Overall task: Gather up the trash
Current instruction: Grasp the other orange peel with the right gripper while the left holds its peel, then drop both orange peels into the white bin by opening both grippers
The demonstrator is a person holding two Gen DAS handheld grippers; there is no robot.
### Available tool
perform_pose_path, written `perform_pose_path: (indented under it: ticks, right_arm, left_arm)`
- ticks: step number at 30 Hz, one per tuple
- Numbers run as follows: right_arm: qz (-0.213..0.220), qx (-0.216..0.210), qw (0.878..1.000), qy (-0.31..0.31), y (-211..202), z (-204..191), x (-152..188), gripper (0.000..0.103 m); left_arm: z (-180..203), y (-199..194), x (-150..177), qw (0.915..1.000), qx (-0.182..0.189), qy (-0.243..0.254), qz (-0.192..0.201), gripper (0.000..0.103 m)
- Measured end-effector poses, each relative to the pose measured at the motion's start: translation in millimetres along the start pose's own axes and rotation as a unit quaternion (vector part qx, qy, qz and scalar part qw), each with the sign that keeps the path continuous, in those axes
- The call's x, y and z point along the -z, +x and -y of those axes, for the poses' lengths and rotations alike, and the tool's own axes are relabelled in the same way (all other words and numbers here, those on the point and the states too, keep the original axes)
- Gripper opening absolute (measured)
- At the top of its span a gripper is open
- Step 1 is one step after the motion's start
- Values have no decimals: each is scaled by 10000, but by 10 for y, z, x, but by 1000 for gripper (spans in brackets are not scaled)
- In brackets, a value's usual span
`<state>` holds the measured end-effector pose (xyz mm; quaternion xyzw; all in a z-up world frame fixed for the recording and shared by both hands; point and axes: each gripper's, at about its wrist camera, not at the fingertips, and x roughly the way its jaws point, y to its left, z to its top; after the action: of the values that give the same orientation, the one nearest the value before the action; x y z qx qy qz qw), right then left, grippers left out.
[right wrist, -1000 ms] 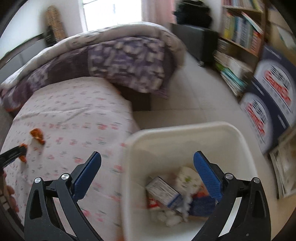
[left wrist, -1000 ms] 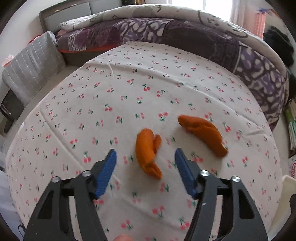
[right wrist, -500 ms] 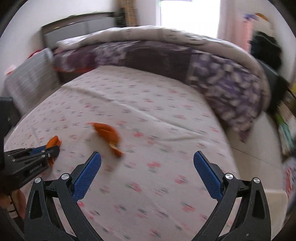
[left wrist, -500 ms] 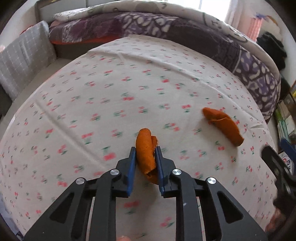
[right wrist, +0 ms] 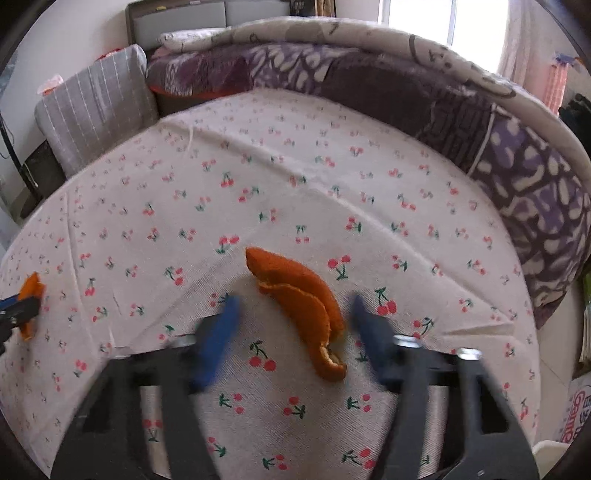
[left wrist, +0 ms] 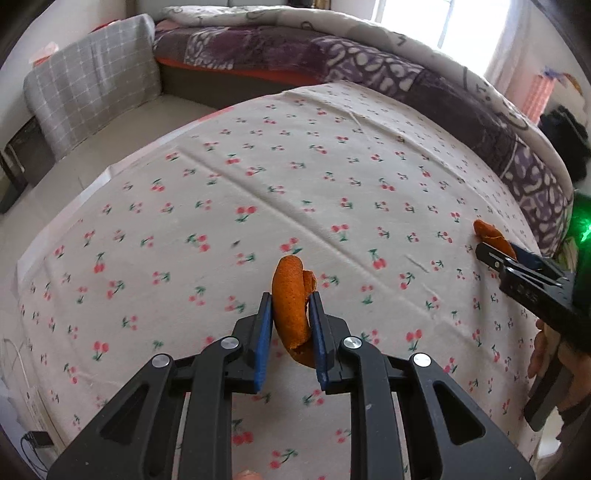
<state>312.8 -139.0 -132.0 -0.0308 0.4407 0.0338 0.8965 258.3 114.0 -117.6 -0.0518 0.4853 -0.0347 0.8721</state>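
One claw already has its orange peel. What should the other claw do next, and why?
Probably finish closing. The left gripper is shut on its orange peel. The right gripper has just been closing, but its jaws do not yet press the second peel, which lies between them on the cherry bedsheet.

a bed (left wrist: 295, 192) under a cherry-print sheet, purple patterned quilt (right wrist: 424, 88) heaped along it, grey checked cushion (left wrist: 92, 85) beside, bright window (right wrist: 417, 14) behind.
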Motion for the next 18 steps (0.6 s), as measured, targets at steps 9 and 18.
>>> perform_pose_path:
  ticks: [9,18]
  right_arm:
    - [100,126,9995,259,-200,-55,109,15]
    - [293,142,9973,659,-520,-171,298,15]
  left_arm:
    - [-68,-91,111,9998,-50,-188,52,20]
    - [-74,-331,187,9992,-99,-267,264,20]
